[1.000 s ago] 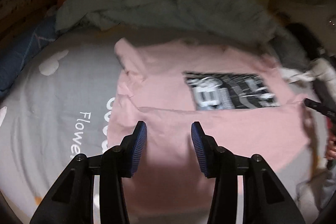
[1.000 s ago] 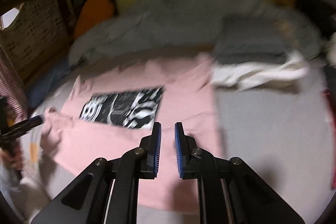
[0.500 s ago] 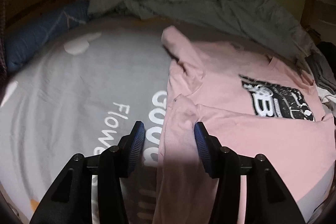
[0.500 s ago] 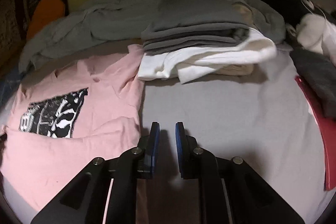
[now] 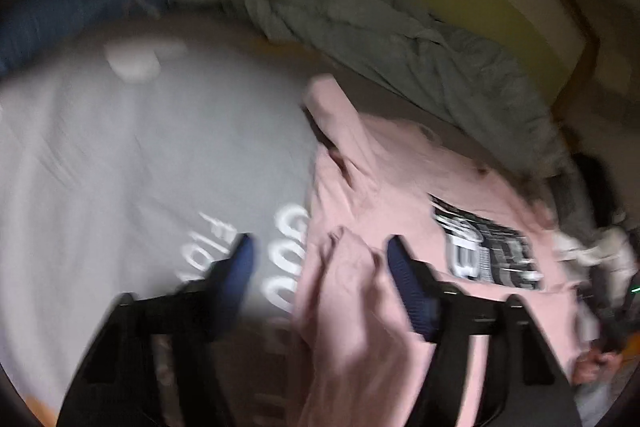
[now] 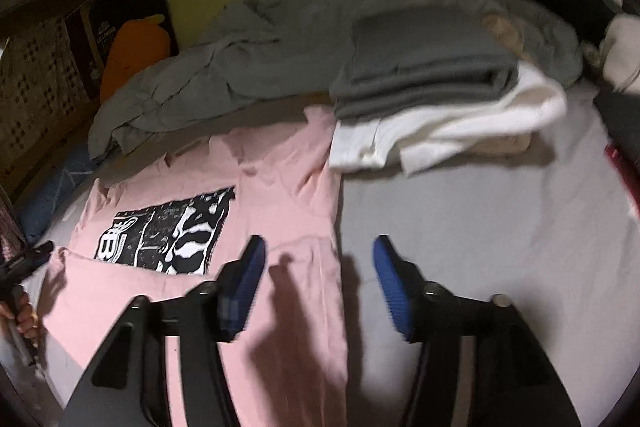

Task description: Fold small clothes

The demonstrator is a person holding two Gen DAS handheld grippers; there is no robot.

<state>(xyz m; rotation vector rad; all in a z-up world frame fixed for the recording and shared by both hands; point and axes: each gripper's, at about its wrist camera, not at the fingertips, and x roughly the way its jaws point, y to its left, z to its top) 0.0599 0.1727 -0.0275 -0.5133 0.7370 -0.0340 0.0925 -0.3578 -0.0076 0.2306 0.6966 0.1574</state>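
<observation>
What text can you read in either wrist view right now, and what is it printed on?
"Goo", cut off by the pink shirt: white letters on the grey bedsheet.
"Flo", blurred and partly behind the left claw: same bedsheet.
"B": in the shirt's black-and-white graphic; the rest is unreadable.
Pale lettering on the dark panel beside the orange cushion: too small to read.

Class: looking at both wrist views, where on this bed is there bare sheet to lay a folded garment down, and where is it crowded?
Free: grey sheet between the pink T-shirt and the red item, below the folded stack; also the printed sheet left of the shirt. Crowded: the far edge under the rumpled grey blanket.
</observation>
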